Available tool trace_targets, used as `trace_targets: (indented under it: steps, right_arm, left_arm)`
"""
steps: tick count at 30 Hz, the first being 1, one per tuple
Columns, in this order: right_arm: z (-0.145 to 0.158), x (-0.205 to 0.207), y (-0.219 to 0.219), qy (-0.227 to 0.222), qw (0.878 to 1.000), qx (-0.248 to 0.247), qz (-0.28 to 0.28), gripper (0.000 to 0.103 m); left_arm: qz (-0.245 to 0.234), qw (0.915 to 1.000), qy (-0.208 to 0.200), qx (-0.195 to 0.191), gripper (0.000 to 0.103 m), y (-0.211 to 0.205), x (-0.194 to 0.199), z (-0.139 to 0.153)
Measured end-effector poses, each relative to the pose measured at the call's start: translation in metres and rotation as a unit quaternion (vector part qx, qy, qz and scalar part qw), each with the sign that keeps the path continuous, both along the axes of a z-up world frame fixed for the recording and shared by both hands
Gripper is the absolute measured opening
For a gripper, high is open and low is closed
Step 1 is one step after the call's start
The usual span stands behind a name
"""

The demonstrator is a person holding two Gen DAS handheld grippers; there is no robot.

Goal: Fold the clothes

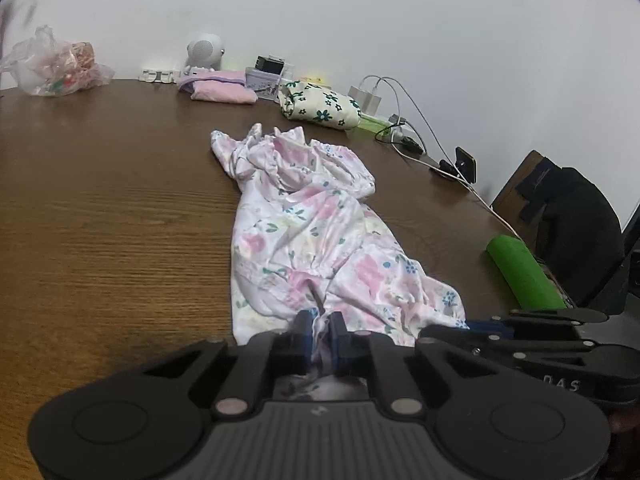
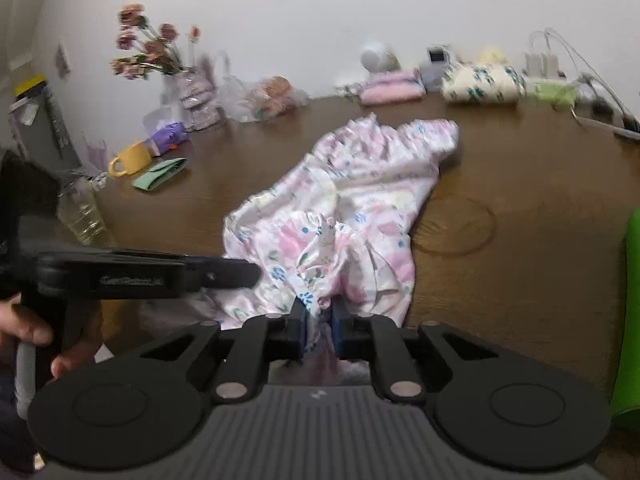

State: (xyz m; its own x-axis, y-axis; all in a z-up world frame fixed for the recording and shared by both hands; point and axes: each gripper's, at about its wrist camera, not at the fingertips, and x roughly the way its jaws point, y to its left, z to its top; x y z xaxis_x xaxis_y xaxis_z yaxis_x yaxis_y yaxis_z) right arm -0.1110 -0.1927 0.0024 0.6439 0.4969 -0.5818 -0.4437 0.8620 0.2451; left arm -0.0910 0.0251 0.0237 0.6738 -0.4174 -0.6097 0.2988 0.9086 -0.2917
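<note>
Left wrist view, left to right: plastic bag at the far left edge of the wooden table, contents hard to make out. Along the wall a small white round gadget, folded pink cloth, a folded cream cloth with dark flowers, then white chargers with cables trailing right. Floral garment lies crumpled mid-table, stretching from the far middle toward the camera. Left gripper is pinching the near hem, fabric bunched between the blue pads; the hem under the gripper body is hidden. Green roll sits at the right table edge, and a dark chair behind it is partly cut off. The other gripper shows only as a black side profile at lower right.

Right wrist view, blurred: person's hand at the left edge, gripping the left gripper's handle, mostly cut off. Flowers in a vase, yellow mug, green pouch on the left of the table. Right gripper is clamped on a bunched fold at the garment's near edge, cloth filling the gap between its fingers. Far-side items are too smeared to tell apart. Green roll is cut off at the right edge
</note>
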Motion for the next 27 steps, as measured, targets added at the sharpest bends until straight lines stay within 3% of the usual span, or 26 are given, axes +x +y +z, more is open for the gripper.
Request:
trace_targets:
  steps: [1, 4, 7, 9, 15, 17, 22, 24, 26, 27]
  right_arm:
    - [0.002, -0.005, 0.001, -0.014, 1.000, -0.011, 0.006, 0.015]
    - [0.013, -0.023, 0.004, -0.068, 0.996, -0.045, 0.035, 0.046]
    - [0.017, -0.037, 0.008, -0.097, 0.989, -0.071, 0.087, 0.061]
    - [0.014, -0.040, 0.013, -0.096, 0.984, -0.087, 0.122, 0.064]
    - [0.002, -0.030, 0.027, -0.063, 0.985, -0.111, 0.118, 0.052]
    - [0.003, -0.030, 0.029, -0.061, 0.985, -0.124, 0.099, 0.036]
    - [0.004, -0.043, 0.027, -0.058, 0.985, -0.130, 0.096, 0.017]
    - [0.006, -0.048, 0.025, -0.053, 0.985, -0.130, 0.100, 0.014]
    - [0.008, -0.050, 0.020, -0.038, 0.988, -0.114, 0.100, 0.010]
    - [0.010, -0.049, 0.016, -0.026, 0.990, -0.100, 0.099, 0.009]
  left_arm:
    - [-0.003, 1.0000, -0.002, 0.004, 0.013, 0.000, -0.001, 0.001]
    - [-0.010, 0.9998, -0.009, 0.013, 0.024, 0.000, -0.005, 0.001]
    - [-0.014, 0.9996, -0.015, 0.017, 0.025, -0.001, -0.008, 0.001]
    - [-0.017, 0.9995, -0.019, 0.021, 0.025, -0.001, -0.009, 0.001]
    - [-0.037, 0.9976, -0.028, 0.052, 0.022, -0.009, -0.020, 0.002]
    - [-0.042, 0.9969, -0.031, 0.059, 0.023, -0.012, -0.027, 0.002]
    - [-0.050, 0.9961, -0.034, 0.064, 0.027, -0.017, -0.040, 0.004]
    - [-0.059, 0.9949, -0.047, 0.068, 0.037, -0.018, -0.049, 0.007]
    - [-0.069, 0.9911, -0.089, 0.071, 0.066, -0.017, -0.065, 0.014]
    - [-0.072, 0.9870, -0.125, 0.071, 0.073, -0.015, -0.077, 0.019]
